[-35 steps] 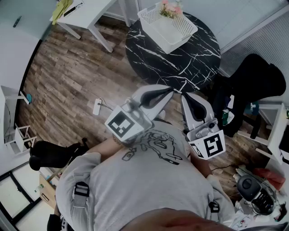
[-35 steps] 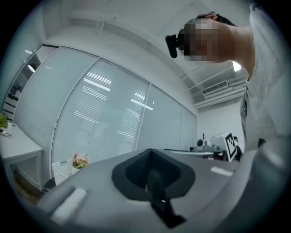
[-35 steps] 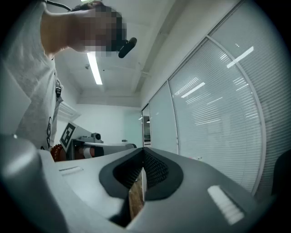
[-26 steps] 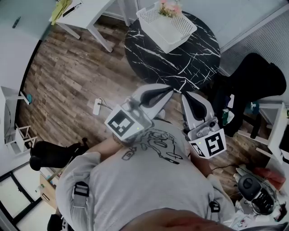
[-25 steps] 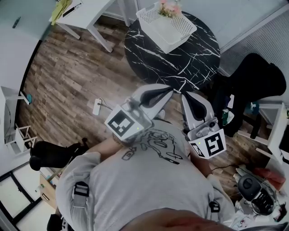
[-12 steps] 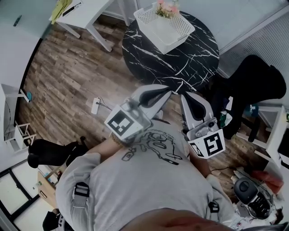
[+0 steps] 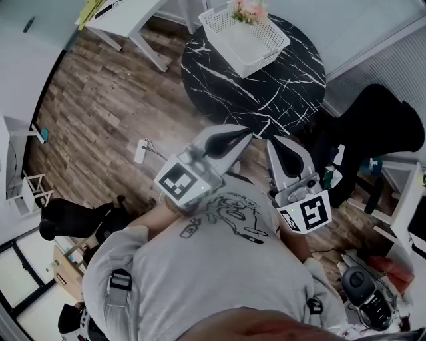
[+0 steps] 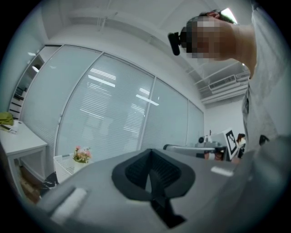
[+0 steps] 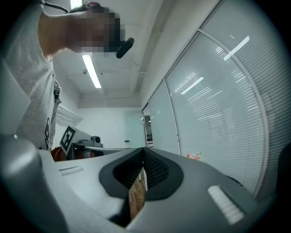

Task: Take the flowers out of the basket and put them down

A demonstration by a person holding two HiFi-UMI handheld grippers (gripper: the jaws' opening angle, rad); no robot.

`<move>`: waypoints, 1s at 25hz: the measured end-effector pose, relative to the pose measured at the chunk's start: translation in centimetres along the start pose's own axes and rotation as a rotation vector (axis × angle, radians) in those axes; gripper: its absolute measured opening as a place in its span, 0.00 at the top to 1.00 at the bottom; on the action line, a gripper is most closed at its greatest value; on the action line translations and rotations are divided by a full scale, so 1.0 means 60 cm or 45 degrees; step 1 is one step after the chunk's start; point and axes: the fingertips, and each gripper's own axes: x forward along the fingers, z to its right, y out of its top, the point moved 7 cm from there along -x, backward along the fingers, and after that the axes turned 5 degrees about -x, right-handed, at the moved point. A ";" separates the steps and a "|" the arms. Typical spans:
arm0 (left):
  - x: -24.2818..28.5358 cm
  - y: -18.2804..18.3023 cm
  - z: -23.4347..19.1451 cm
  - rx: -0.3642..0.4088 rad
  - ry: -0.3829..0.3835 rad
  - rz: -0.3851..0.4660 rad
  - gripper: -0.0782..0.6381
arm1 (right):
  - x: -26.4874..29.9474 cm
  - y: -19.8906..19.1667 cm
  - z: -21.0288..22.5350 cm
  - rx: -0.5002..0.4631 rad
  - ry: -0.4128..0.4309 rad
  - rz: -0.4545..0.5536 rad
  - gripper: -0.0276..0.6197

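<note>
Head view: the flowers (image 7: 247, 10) are seen in the basket (image 7: 223, 26) on the round table (image 7: 266, 86), well apart from the left gripper (image 7: 247, 133) and right gripper (image 7: 273, 141), both carried level for the approach

Left gripper view: the jaws are closed, with nothing held

Right gripper view: the jaws are likewise closed and empty

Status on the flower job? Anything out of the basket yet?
Done: nothing. The flowers sit in the white basket on the black marble table. In hand: nothing; left tongs and right tongs are both shut and empty, short of the basket. Left: reach in, grip the flowers, lift out, set down.
</note>
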 end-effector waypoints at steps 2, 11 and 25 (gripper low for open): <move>0.004 -0.001 -0.004 0.004 0.007 -0.001 0.89 | 0.002 -0.002 0.005 -0.002 0.003 0.000 0.95; 0.029 0.008 -0.046 0.008 0.007 -0.008 0.89 | 0.035 -0.010 0.042 0.005 -0.008 0.001 0.95; 0.060 0.043 -0.194 -0.005 -0.018 -0.010 0.89 | 0.176 -0.018 0.101 -0.006 -0.013 -0.033 0.95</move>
